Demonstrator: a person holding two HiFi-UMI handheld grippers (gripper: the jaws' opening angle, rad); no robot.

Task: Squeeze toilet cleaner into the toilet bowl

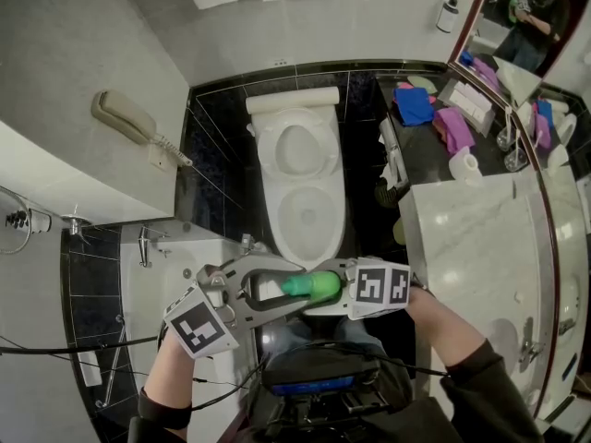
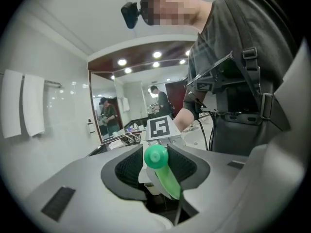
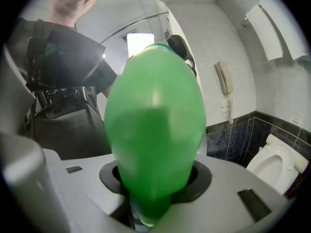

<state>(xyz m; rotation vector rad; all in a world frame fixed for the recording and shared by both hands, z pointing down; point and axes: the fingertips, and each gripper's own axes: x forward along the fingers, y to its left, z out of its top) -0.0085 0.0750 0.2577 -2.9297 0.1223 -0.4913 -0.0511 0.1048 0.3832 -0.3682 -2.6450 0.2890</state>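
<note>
A green toilet-cleaner bottle (image 1: 312, 287) hangs level between my two grippers, just in front of the white toilet (image 1: 277, 220), whose lid stands raised. The right gripper (image 1: 331, 290) is shut on the bottle's body, which fills the right gripper view (image 3: 154, 125). My left gripper (image 1: 280, 289) comes in from the left, and its black pads sit on either side of the round green cap (image 2: 156, 157), pressing on it. The right gripper's marker cube (image 2: 160, 128) shows just behind the cap. In the right gripper view the toilet (image 3: 278, 165) is at the lower right.
A wall phone (image 1: 129, 118) hangs on the left wall. On the right runs a marble counter (image 1: 471, 247) below a mirror. Blue and purple cloths (image 1: 416, 105) and a paper roll (image 1: 464, 164) lie beside the toilet. The floor is black tile (image 1: 217, 146).
</note>
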